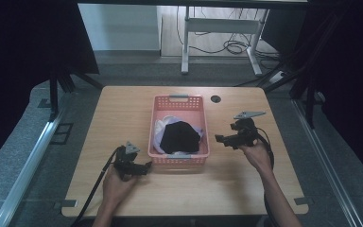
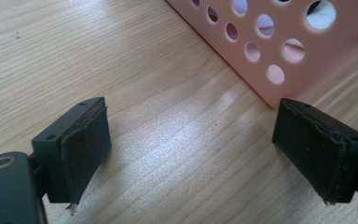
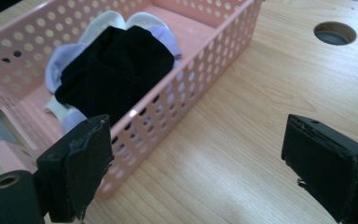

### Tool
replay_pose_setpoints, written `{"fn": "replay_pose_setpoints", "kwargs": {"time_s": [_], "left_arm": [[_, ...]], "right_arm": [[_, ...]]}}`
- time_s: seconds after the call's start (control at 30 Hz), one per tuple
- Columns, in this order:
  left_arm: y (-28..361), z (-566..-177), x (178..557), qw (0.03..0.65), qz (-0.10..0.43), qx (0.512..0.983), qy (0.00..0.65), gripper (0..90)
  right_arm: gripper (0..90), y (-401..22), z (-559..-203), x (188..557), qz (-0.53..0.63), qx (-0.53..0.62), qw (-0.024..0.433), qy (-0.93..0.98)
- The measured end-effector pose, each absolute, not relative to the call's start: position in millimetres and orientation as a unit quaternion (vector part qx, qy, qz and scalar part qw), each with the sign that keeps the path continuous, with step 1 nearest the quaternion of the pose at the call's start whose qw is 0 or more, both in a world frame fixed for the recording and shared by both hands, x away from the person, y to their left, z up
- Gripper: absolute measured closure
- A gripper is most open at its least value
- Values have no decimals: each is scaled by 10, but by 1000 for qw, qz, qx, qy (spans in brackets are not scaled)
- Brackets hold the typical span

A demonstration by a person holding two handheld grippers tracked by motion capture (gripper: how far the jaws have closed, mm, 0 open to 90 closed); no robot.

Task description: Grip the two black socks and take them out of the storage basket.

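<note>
A pink perforated basket (image 1: pixel 157 108) stands at the middle of the wooden table (image 1: pixel 113 123). Inside it a black folded cloth (image 1: pixel 181 136) lies on top of white and pale lilac cloths (image 1: pixel 161 128). My left gripper (image 1: pixel 147 166) is held low beside the basket's near left corner, open, its jaws wide apart over bare wood with the basket wall (image 2: pixel 279 42) just beyond. My right gripper (image 1: pixel 220 138) hovers to the right of the basket, open and empty, and looks along the basket's right wall (image 3: pixel 200 79) at the black cloth (image 3: pixel 116 70).
A round cable hole (image 1: pixel 216 99) sits in the table behind the basket's right corner, also seen as a cable hole (image 3: pixel 334 33) ahead of the right gripper. Bare wood lies on both sides of the basket. A white desk frame (image 1: pixel 217 28) stands on the floor beyond.
</note>
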State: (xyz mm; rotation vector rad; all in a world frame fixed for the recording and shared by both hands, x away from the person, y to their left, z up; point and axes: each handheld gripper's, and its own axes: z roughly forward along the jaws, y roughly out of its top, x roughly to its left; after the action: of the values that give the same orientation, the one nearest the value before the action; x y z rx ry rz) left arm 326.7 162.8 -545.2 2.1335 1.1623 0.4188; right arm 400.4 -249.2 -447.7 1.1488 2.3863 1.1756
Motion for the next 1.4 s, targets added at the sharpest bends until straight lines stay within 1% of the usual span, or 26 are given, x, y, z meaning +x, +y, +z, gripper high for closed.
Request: {"fn": "replay_pose_setpoints", "kwargs": {"time_s": [0.37,0.4,0.53,0.67,0.87,0.9,1.03,1.07,1.23,1.3,1.4], "left_arm": [[1629,-5452,3268,332,161,817,444,107],[1628,-5453,3267,332,161,816,444,107],[1628,-5453,3267,332,161,816,444,107],[1628,-5453,3267,332,161,816,444,107],[1627,-5453,3267,332,160,816,445,108],[1627,-5453,3267,332,160,816,445,107],[1627,-5453,3267,332,160,816,445,107],[1627,-5453,3266,332,160,816,445,107],[1627,-5453,3267,332,160,816,445,108],[1627,-5453,3267,332,160,816,445,107],[1628,-5453,3267,332,160,816,445,107]], "right_arm": [[99,-2226,-4352,4066,397,369,101,834],[99,-2165,-4333,4091,398,366,89,836],[101,-2027,-4308,4132,394,356,71,844],[131,-1890,-4299,4166,386,345,69,853],[145,-1728,-4307,4209,373,333,68,863],[168,-1663,-4314,4229,369,326,67,868],[195,-1563,-4321,4258,365,316,63,873],[221,-1495,-4330,4278,363,309,55,877],[246,-1328,-4354,4326,361,293,38,885],[275,-1270,-4365,4348,360,288,34,887],[285,-1210,-4382,4371,358,284,29,889]]}}
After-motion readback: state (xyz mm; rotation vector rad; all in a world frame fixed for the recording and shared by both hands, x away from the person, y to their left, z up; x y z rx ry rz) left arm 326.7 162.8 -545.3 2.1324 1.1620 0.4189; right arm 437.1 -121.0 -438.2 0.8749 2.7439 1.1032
